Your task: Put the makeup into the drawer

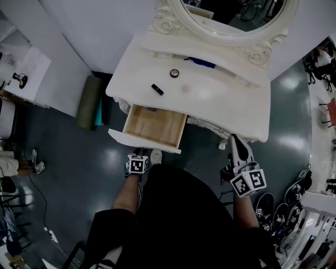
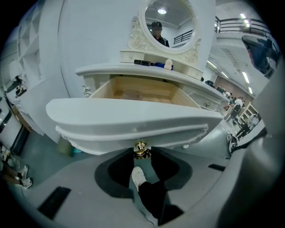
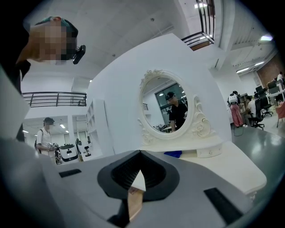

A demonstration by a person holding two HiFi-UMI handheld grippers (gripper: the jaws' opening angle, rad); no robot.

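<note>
The person's black clothing [image 1: 184, 210] fills the foreground of the head view. Beyond stands the white vanity [image 1: 226, 105], smooth-topped with curved edges. Its oval mirror [image 1: 231, 13] shows its carved scrollwork frame upright only in the gripper views. The drawer [image 1: 142, 141] stands open, bare wood inside. Only the left gripper view shows the left gripper [image 2: 141, 155] clamped on the small gold knob [image 2: 141, 148] under the drawer front. The right gripper [image 1: 234, 138] is clenched and empty, near the vanity's front edge. The makeup lies on the vanity top: a black tube [image 1: 157, 89] and a round tin [image 1: 174, 73].
</note>
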